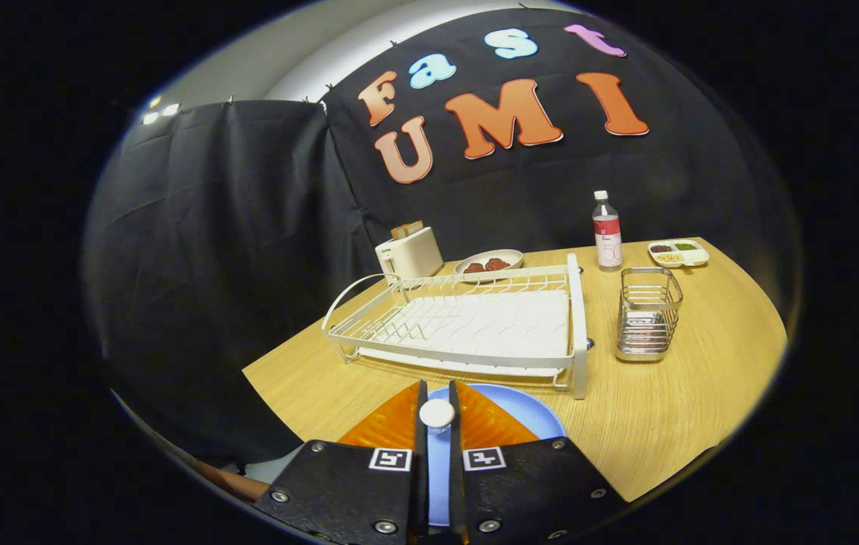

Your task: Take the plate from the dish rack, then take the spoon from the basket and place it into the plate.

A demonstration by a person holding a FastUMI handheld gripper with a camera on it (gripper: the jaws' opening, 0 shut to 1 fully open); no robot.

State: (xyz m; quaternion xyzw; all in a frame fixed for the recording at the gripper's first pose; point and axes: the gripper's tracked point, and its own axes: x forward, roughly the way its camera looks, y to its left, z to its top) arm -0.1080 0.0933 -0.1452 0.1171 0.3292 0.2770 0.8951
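Note:
My gripper [437, 401] hangs low over the front of the wooden table, its fingers [391, 424] close together and pinching a small white spoon [437, 414], of which I see a rounded end. Right under the fingers lies the light blue plate [524, 412], flat on the table and partly hidden by them. Just beyond the plate stands the white wire dish rack [467, 325] with nothing in it. To the rack's right is the metal wire basket [648, 314], which looks empty.
Behind the rack stand a cream toaster [408, 253] with bread in it and a shallow dish of dark food [488, 263]. A clear bottle [607, 231] and a small divided tray [677, 252] sit at the back right. The table edge [278, 393] drops off to the left.

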